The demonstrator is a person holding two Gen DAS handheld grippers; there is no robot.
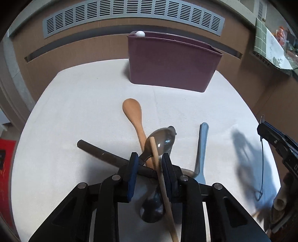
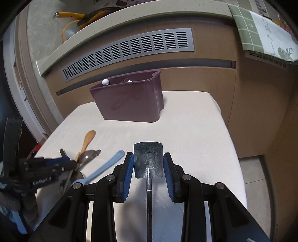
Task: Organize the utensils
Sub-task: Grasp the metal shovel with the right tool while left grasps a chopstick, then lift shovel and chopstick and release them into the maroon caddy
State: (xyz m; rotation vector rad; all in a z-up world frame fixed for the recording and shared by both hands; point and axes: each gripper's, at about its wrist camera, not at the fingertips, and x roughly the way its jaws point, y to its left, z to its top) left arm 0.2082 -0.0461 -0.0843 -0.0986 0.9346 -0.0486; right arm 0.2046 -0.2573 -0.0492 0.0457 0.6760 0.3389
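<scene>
A maroon utensil holder (image 1: 171, 63) stands at the back of the white table; it also shows in the right wrist view (image 2: 130, 100), with white-tipped utensils inside. My left gripper (image 1: 150, 161) is open over a pile: a wooden chopstick (image 1: 162, 184) lies between its fingers, above a metal spoon (image 1: 161, 142), a wooden spoon (image 1: 134, 113) and a dark handle (image 1: 98, 152). A light blue utensil (image 1: 202, 149) lies to the right. My right gripper (image 2: 148, 162) is open around the blade of a metal spatula (image 2: 148, 160); whether the pads touch it I cannot tell.
The table (image 2: 195, 139) has a white cloth, with edges close at left and right. A wooden cabinet with a grey vent grille (image 1: 130, 16) stands behind. A green checked cloth (image 2: 260, 31) hangs at upper right.
</scene>
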